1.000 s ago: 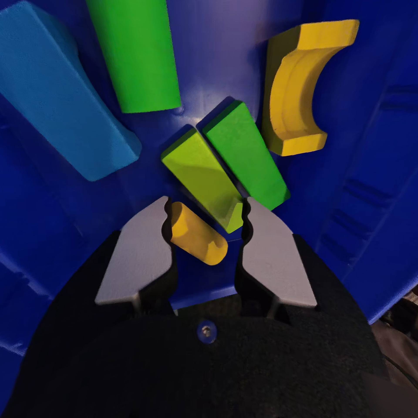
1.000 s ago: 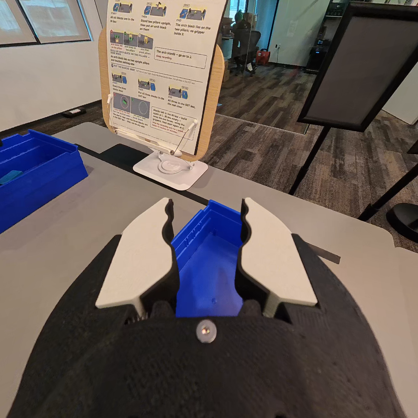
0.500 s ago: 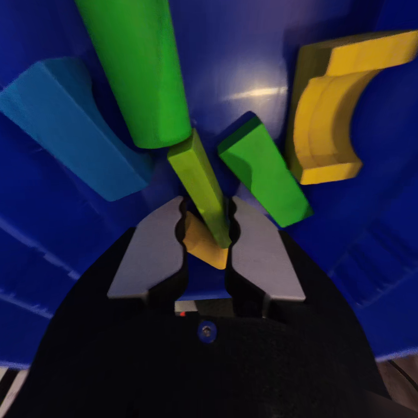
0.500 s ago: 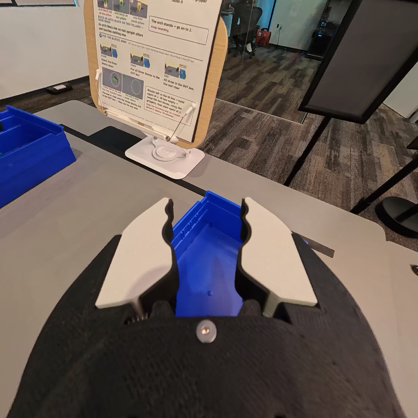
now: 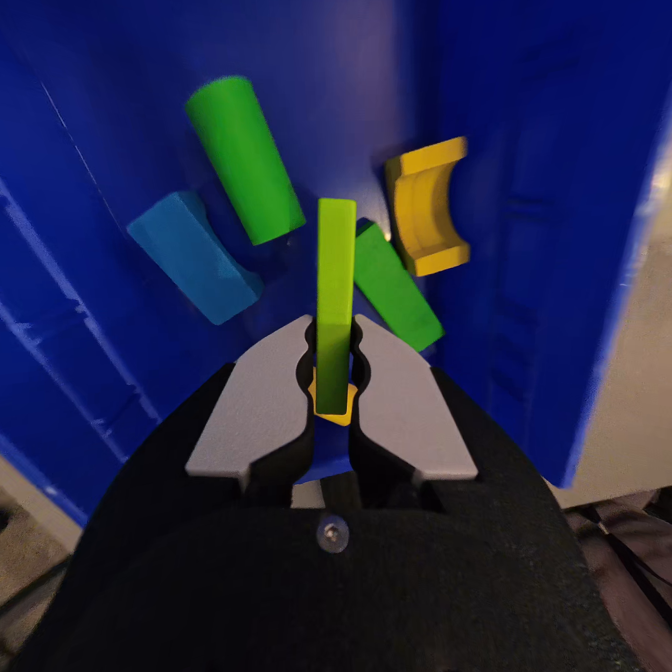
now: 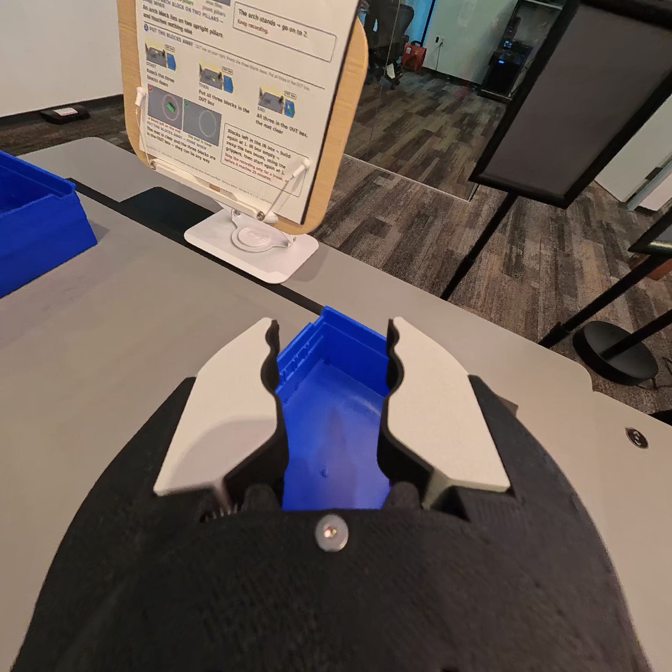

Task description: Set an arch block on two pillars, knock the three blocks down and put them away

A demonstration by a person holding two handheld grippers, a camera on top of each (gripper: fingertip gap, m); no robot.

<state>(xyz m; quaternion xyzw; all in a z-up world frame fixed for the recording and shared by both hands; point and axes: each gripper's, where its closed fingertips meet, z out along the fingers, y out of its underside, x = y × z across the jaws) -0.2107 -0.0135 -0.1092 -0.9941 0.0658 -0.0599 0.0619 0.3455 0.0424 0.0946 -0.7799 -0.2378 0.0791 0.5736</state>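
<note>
In the left wrist view my left gripper point(image 5: 334, 320) is shut on a lime green plank block point(image 5: 335, 291) and holds it edge-up above the floor of a blue bin point(image 5: 363, 91). Below lie a yellow arch block point(image 5: 423, 207), a darker green plank point(image 5: 392, 287), a green cylinder point(image 5: 243, 160), a blue arch block point(image 5: 192, 254) and a small yellow cylinder point(image 5: 343, 418), mostly hidden behind the held plank. In the right wrist view my right gripper point(image 6: 332, 322) is open and empty over a second, empty blue bin point(image 6: 334, 418).
A grey table point(image 6: 127, 345) carries a white stand with an instruction sheet point(image 6: 251, 91) at the back and the first blue bin point(image 6: 32, 225) at far left. Beyond the table edge are a wood-pattern floor and black stand poles point(image 6: 614, 349). About 60 centimetres separates my left fingertips from my right.
My left gripper has closed on the lime green plank and lifted it off the bin floor; the other blocks look farther away. The right wrist view has tilted slightly down; its gripper stays open.
</note>
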